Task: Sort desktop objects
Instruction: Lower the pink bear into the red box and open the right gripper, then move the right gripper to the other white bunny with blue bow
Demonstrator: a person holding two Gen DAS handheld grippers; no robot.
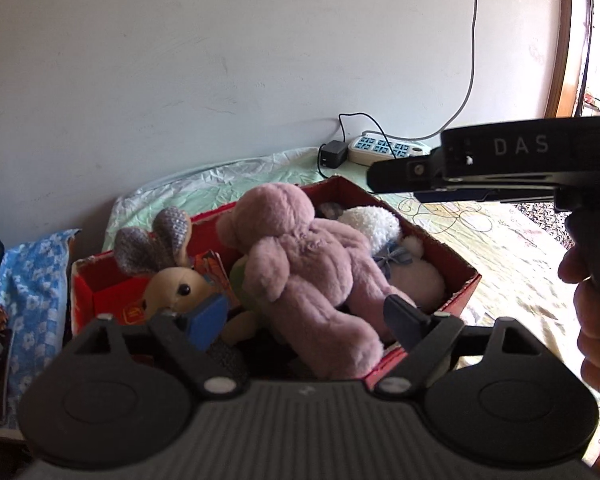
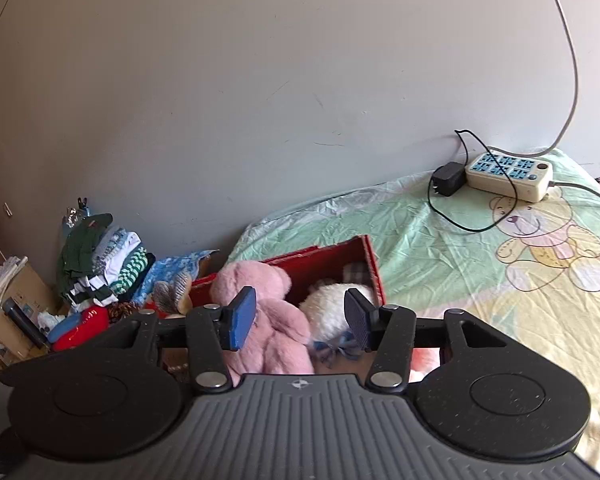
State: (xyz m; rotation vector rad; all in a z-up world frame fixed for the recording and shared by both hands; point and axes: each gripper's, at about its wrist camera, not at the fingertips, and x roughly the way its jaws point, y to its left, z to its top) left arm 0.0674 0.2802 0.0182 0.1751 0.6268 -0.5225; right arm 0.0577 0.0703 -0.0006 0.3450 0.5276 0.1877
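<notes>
both wrist views look down into a red cardboard box (image 1: 464,280) on a bed covered with a pale green sheet (image 2: 440,248) printed with a teddy bear.

the box holds soft toys: a pink plush bear (image 1: 300,264) lies face down across the middle, a white fluffy plush (image 1: 374,224) with a blue bow sits beside it toward the far right corner, and a tan rabbit with grey knitted ears (image 1: 168,272) is at the left end.

left gripper (image 1: 306,316): i see its jaws spread wide above the near part of the box, the pink bear's legs in the gap, neither pad touching it.

right gripper (image 2: 298,320): jaws apart, nothing pinched. in its own view the pink bear and white plush show between the pads, below them. in the left view it comes in from the right above the box, a hand (image 1: 592,320) on its grip.

by the wall on the sheet: a cream power strip (image 2: 508,176) and a black adapter (image 2: 446,180). left of the bed, a pile of folded clothes (image 2: 100,264).
</notes>
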